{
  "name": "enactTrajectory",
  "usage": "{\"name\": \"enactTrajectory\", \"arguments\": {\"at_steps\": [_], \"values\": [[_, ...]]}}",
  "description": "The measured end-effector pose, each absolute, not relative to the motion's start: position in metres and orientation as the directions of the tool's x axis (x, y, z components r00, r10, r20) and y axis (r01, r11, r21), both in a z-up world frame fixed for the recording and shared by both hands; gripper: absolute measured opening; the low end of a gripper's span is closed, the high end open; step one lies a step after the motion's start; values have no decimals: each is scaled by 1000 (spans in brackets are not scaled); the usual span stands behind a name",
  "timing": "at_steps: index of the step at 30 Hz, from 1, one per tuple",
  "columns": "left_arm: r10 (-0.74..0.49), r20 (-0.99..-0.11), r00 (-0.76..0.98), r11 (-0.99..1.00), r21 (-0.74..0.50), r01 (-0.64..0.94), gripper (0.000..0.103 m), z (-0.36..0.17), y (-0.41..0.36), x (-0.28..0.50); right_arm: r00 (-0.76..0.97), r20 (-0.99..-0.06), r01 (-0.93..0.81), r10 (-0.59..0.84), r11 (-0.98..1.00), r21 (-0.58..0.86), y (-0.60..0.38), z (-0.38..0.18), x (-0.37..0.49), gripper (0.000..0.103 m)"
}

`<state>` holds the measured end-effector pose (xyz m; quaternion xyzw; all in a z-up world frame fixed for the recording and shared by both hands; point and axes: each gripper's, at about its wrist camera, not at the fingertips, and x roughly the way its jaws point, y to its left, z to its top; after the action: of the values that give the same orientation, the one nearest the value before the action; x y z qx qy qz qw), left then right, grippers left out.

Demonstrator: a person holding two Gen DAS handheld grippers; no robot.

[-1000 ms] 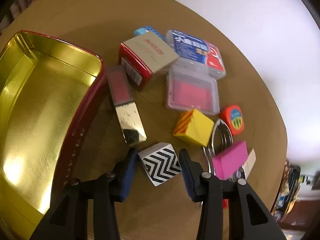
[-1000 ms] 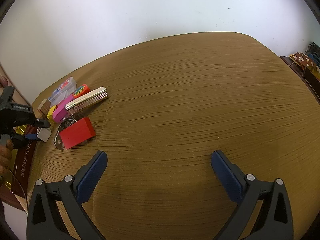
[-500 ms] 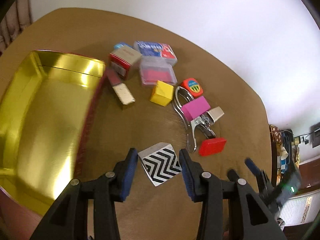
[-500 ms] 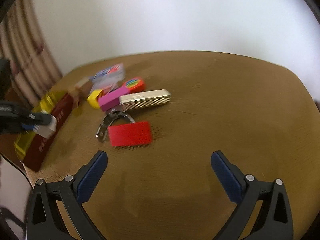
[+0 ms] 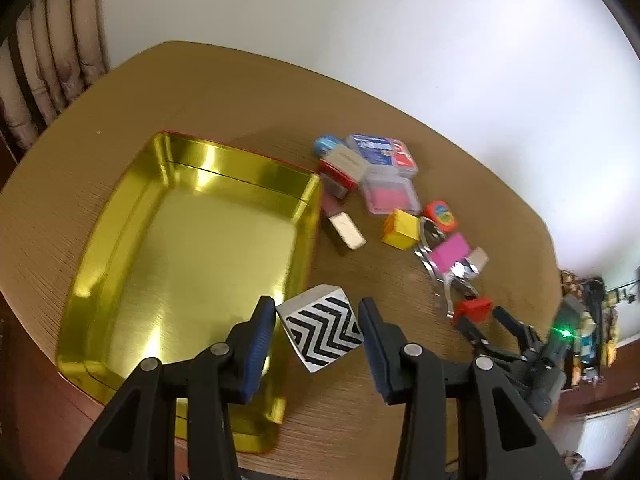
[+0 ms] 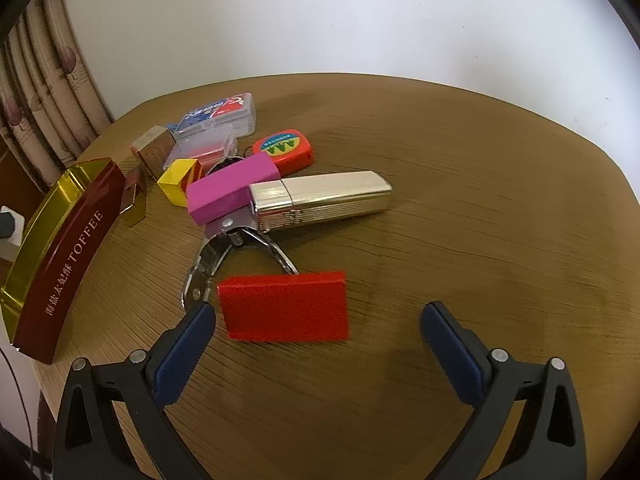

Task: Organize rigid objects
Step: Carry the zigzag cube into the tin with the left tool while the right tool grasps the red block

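A black-and-white zigzag cube (image 5: pixel 322 330) hangs in the air over the near right rim of the gold tin (image 5: pixel 192 248), and my left gripper (image 5: pixel 318 328) is shut on it. The tin's inside holds nothing that I can see. In the right wrist view a flat red block (image 6: pixel 284 306) lies on the brown table between the fingers of my right gripper (image 6: pixel 318 316). Those jaws are closing, and the pads still stand clear of the block on both sides. The left wrist view shows the right gripper (image 5: pixel 486 320) low at that red block (image 5: pixel 474 308).
Behind the red block lies a cluster: a metal clip (image 6: pixel 224 248), a pink block (image 6: pixel 232 190), a gold case (image 6: pixel 324 196), an orange tape measure (image 6: pixel 284 150), a yellow cube (image 6: pixel 178 176) and clear plastic boxes (image 6: pixel 218 118). The tin's red wall (image 6: pixel 72 248) stands at left.
My left gripper has lifted the zigzag cube off the table and carried it to the tin's edge. My right gripper has swung over to the red block and its jaws have narrowed.
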<state>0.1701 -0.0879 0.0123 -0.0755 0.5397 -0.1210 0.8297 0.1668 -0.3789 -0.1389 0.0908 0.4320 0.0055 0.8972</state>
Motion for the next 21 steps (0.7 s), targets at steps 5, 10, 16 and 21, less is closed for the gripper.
{"name": "enactTrajectory", "arguments": {"at_steps": [5, 10, 16, 21], "values": [[-237, -891, 386, 971, -220, 88, 44, 3, -74, 181, 618, -784, 55, 56, 992, 114, -373, -138, 165, 58], [-97, -911, 401, 995, -76, 67, 45, -6, -63, 191, 633, -773, 64, 47, 992, 113, -377, -131, 150, 58], [69, -909, 412, 994, 97, 48, 45, -12, -54, 200, 666, -738, 21, 104, 987, 158, -369, -101, 135, 58], [17, -918, 396, 993, 62, 99, 50, -17, -46, 202, 697, -689, -85, 200, 977, 197, -332, -59, 140, 58]]}}
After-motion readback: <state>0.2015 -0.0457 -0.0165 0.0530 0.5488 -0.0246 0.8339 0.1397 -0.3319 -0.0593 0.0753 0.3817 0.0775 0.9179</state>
